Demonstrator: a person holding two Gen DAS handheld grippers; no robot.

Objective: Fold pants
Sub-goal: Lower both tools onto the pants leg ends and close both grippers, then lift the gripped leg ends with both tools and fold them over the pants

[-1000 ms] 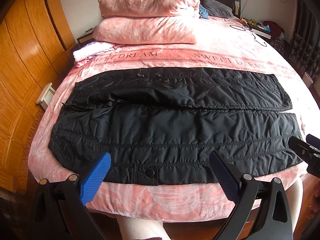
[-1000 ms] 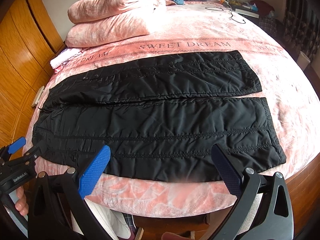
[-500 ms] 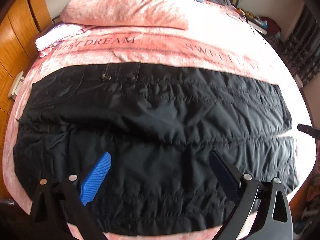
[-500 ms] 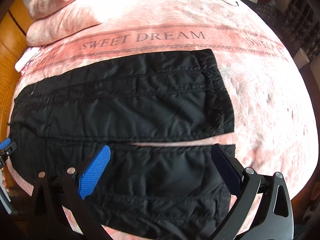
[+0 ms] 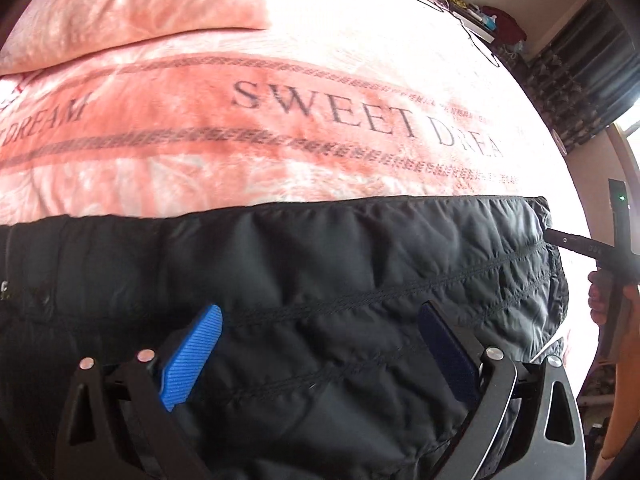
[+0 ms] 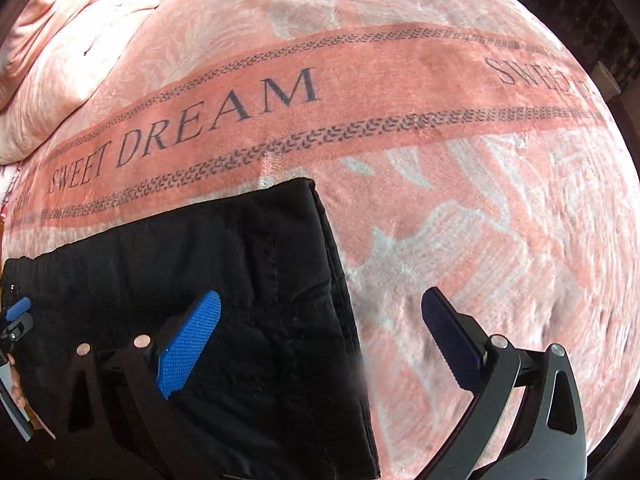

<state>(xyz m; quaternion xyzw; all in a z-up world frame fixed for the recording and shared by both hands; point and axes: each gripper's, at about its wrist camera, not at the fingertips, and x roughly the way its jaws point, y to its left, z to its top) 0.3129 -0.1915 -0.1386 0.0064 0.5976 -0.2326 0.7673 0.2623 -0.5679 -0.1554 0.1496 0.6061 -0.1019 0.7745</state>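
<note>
1. We see the black quilted pants [image 5: 360, 280] lying flat on the pink bedspread [image 5: 280, 128], spread lengthwise across the bed, with the far leg's long edge just short of the "SWEET DREAM" band [image 6: 248, 104].
2. In the right wrist view the pants [image 6: 224, 280] end in a straight hem edge that runs down the middle of the frame; bare bedspread [image 6: 480, 200] fills everything to the right of it.
3. Left gripper [image 5: 320, 352]: jaws wide apart, nothing between them, poised low over the quilted fabric. Light blue pad [image 5: 192, 360] and dark blue pad [image 5: 448, 352] both sit over the cloth; we can't tell if either touches it.
4. Right gripper [image 6: 320, 340]: also wide open and empty. It straddles the hem edge: light blue pad [image 6: 188, 344] over the pants, dark pad [image 6: 452, 340] over the bare bedspread.
5. Each gripper shows at the side of the other's view: the right gripper [image 5: 576, 248] at the hem end with a hand [image 5: 600, 296] on it, the left gripper [image 6: 16, 320] at the left edge.
6. A pink pillow [image 5: 132, 12] lies toward the head of the bed, well apart from the pants. Cables and clutter [image 5: 476, 12] sit at the far right corner.
</note>
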